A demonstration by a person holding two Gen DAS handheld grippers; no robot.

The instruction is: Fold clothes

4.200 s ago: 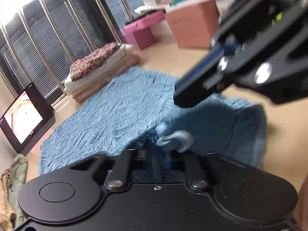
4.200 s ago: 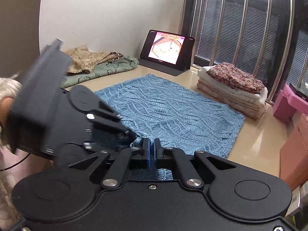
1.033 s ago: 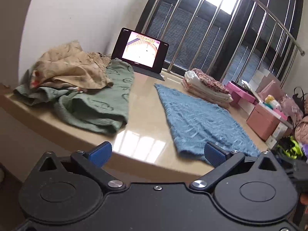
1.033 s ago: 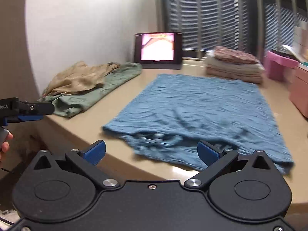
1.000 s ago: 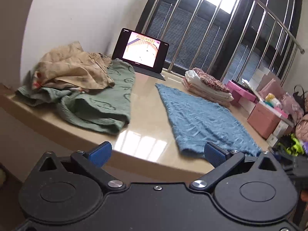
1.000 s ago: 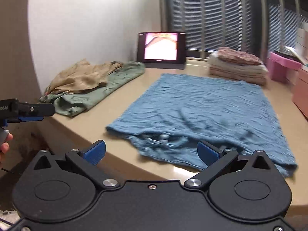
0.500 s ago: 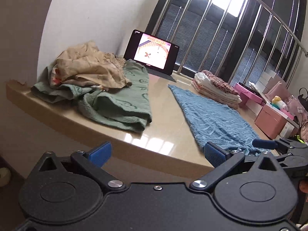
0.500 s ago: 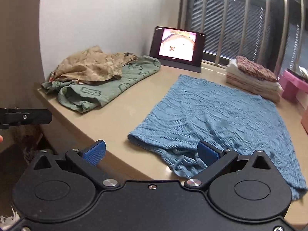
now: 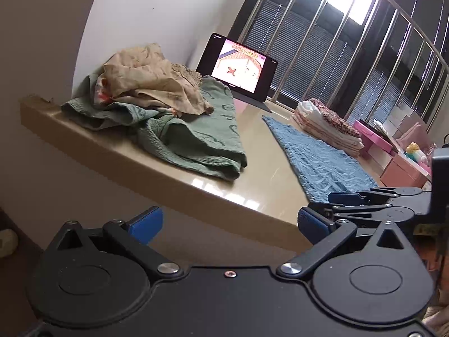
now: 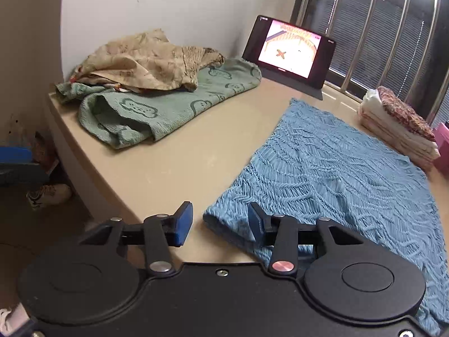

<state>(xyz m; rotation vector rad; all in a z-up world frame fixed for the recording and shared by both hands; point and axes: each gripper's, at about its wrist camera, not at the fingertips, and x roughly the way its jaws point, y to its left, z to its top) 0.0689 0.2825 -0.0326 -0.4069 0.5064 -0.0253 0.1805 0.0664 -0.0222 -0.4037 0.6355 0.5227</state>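
The blue knit cloth point(image 10: 336, 168) lies flat on the tabletop point(image 10: 182, 163). The right hand-held gripper point(image 10: 220, 220) is closing around its near corner, not yet pinching; it should catch both layers. The left hand-held gripper point(image 9: 230, 221) is wide open and empty.

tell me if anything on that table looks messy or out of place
Yes: a tan garment lies crumpled on a rumpled green blanket in the far left corner, unfolded. The blue knit cloth lies flat, its near corner bunched at the table edge. The folded stack looks neat.
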